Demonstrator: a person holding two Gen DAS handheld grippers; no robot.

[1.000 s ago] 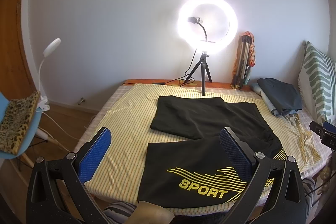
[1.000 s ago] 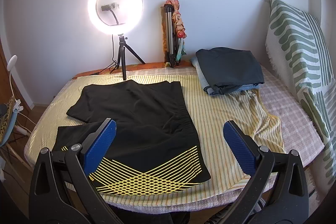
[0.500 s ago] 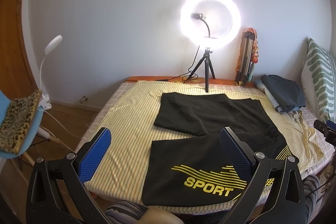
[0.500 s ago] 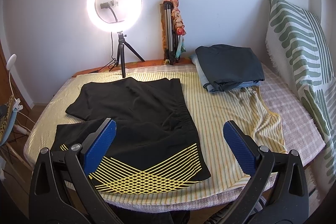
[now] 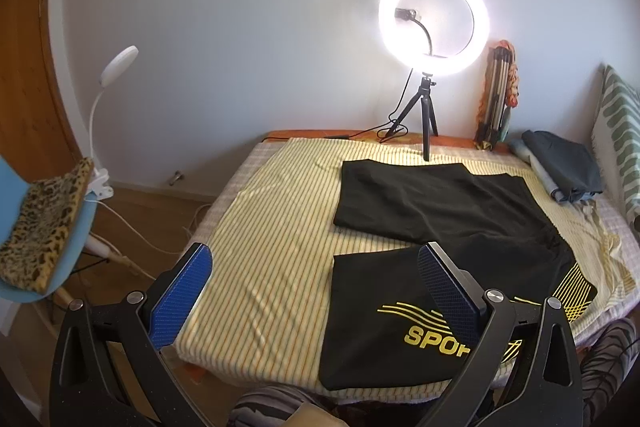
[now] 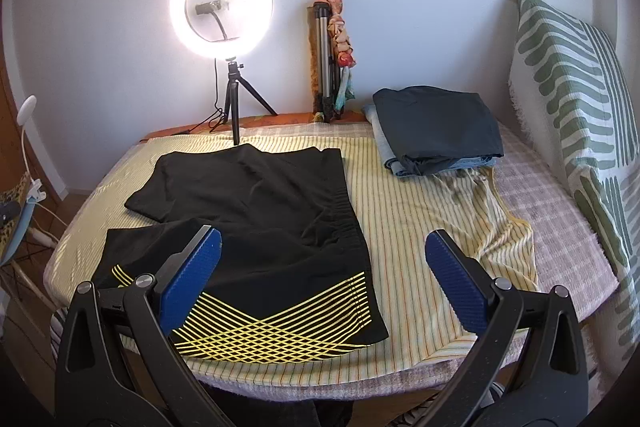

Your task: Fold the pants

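Black sport shorts [image 5: 436, 211] [image 6: 260, 203] with yellow line print and a SPORT logo lie spread flat on a yellow striped sheet [image 5: 272, 235] [image 6: 412, 227] over the bed. Both legs point left and the waistband lies to the right. My left gripper [image 5: 314, 291] hovers open over the near left part of the bed, its right finger above the near leg. Open as well, my right gripper [image 6: 323, 275] hangs above the near waistband corner, nothing between its blue pads [image 6: 190, 279].
A lit ring light on a small tripod [image 5: 430, 79] [image 6: 230, 67] stands at the bed's far edge, beside a folded tripod [image 6: 326, 59]. A stack of folded clothes [image 6: 436, 131] sits at the far right, a green patterned pillow [image 6: 580, 99] beyond. A blue chair [image 5: 44, 223] stands left.
Both grippers have pulled back and up a little from the bed. The left view has swung left, so the shorts sit further right in it. The shorts have not moved.
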